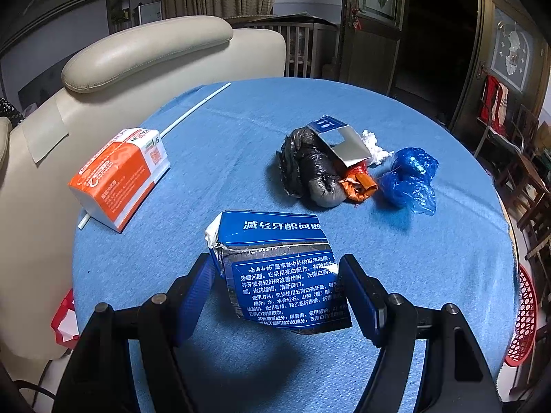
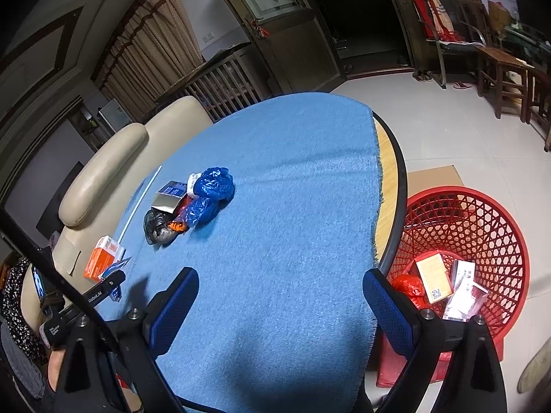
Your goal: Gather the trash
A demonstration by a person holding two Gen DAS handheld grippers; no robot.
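Note:
My left gripper (image 1: 277,275) is shut on a torn blue toothpaste box (image 1: 275,241) with white print, held a little above the blue tablecloth (image 1: 220,158) over its own shadow. Farther back lies a trash pile: a black bag (image 1: 306,168), an orange wrapper (image 1: 358,186), a blue plastic bag (image 1: 409,179), white tissue (image 1: 375,144) and a blue-and-silver card piece (image 1: 344,141). An orange box (image 1: 120,175) rests at the left edge. My right gripper (image 2: 280,285) stands open and empty over the cloth, beside the red basket (image 2: 482,227).
The red basket sits on the floor by the table's right rim (image 2: 396,206), with several pieces of trash inside. A white stick (image 1: 196,110) lies under the orange box. A beige chair (image 1: 144,51) stands behind the table. Wooden chairs (image 2: 499,69) stand at far right.

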